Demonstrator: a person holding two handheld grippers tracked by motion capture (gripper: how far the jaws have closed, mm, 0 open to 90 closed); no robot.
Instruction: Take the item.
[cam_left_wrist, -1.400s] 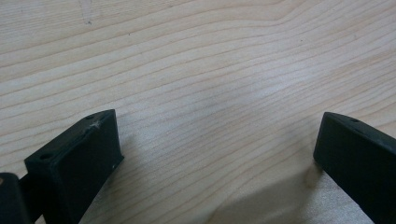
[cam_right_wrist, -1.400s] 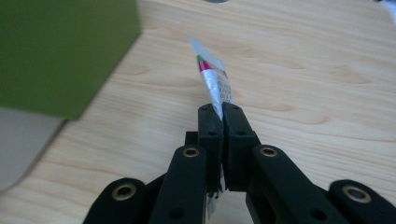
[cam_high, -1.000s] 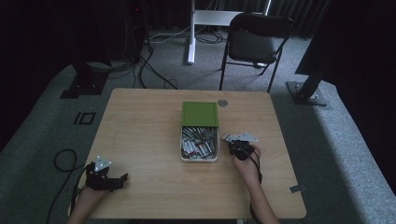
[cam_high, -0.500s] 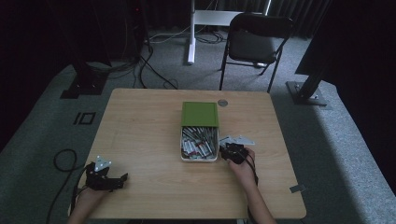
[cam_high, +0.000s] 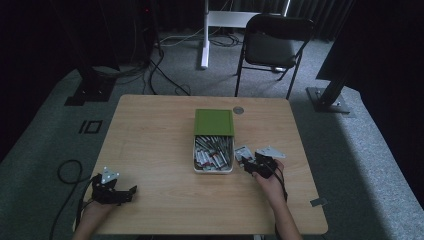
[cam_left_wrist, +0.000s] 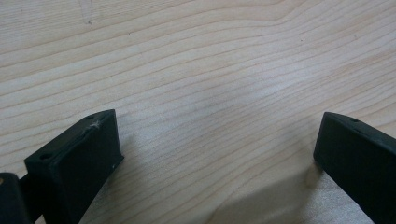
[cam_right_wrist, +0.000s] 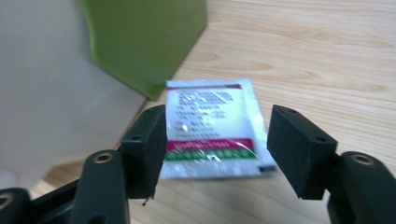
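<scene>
Pale wood grain ran under the left gripper (cam_high: 131, 190), which rested near the table's (cam_high: 150, 130) front-left corner with its jaws spread wide and nothing between them, probably parked there to leave the other hand room. Towards the middle stood the white box (cam_high: 213, 170) of packets, its green lid (cam_high: 214, 122) lying at its far end so the contents stayed reachable. Just right of the box, towards the front-right part of the table, a white sachet (cam_right_wrist: 212, 128) lay flat on the wood. The right gripper (cam_right_wrist: 215, 149) had just been opening; its jaws straddled the sachet without pressing it, which looked like a release after setting it down.
</scene>
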